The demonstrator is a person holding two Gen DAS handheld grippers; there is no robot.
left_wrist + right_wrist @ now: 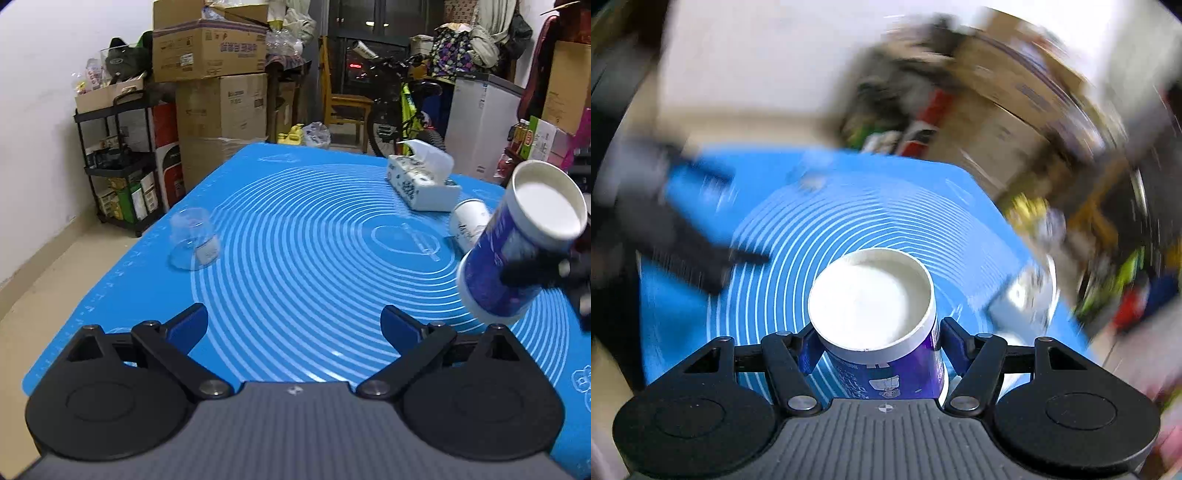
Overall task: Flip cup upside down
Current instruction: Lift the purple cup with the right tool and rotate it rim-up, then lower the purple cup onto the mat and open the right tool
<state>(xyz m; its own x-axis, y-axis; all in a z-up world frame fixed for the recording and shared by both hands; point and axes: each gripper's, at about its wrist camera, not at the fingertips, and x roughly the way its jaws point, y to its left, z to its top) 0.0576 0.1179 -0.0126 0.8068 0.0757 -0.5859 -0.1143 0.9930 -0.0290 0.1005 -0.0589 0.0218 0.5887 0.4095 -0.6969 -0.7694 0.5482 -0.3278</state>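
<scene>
A blue and purple paper cup with a white base sits between the pads of my right gripper, which is shut on it. In the left wrist view the same cup hangs tilted above the blue mat at the right, its white base up and toward the camera, held by my right gripper. My left gripper is open and empty, low over the mat's near edge. The right wrist view is blurred by motion.
A clear glass stands on the mat's left side. A tissue box and a white paper cup on its side lie at the right back. Cardboard boxes, a black shelf cart and a bicycle stand beyond the table.
</scene>
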